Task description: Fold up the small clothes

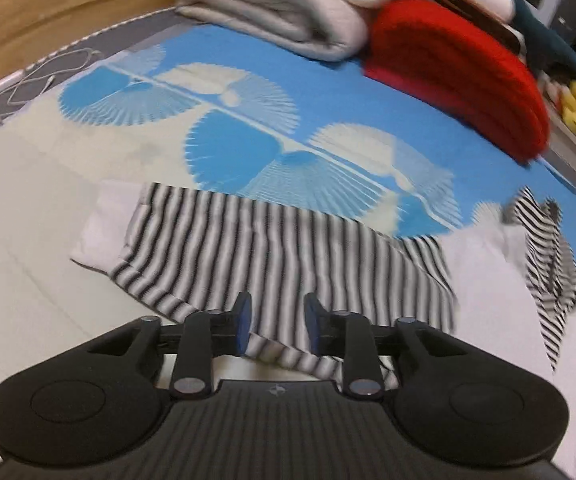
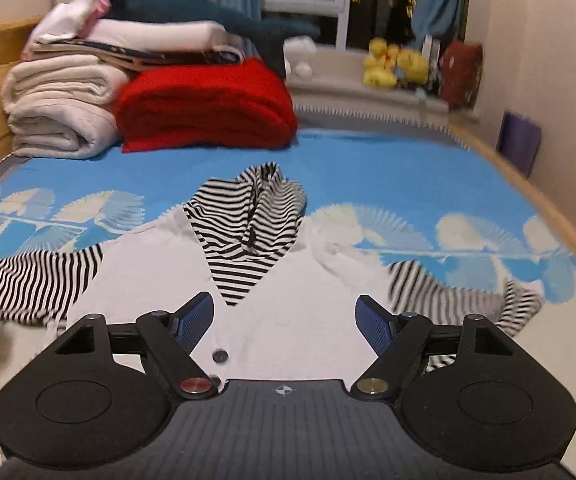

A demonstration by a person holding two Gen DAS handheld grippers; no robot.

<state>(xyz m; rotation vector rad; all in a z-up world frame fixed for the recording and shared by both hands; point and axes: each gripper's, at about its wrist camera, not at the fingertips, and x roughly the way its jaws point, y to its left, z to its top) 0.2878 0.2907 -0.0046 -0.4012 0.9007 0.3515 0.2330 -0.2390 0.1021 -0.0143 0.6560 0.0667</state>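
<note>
Left wrist view: left tool [image 1: 276, 326] has its jaws partly apart, nothing clamped. It hangs over the striped sleeve [image 1: 271, 252] of the garment, which lies flat on the bed sheet [image 1: 320, 80], blue with white fan print. The sleeve's white cuff [image 1: 99, 232] points left. The striped hood [image 1: 544, 240] is bunched at far right. A folded red blanket [image 1: 460, 76] and a folded grey blanket [image 1: 288, 8] sit at the far edge; the frame is blurred.

Right wrist view: right tool [image 2: 283, 316] has its jaws wide apart and empty, above the garment's white front [image 2: 279, 320], which has dark buttons [image 2: 219, 356]. Hood, crumpled, lies ahead of the tool at centre; one striped sleeve spreads left, the other right sleeve [image 2: 448, 292] is rumpled. Yellow plush toys [image 2: 396, 64] sit on the windowsill.
</note>
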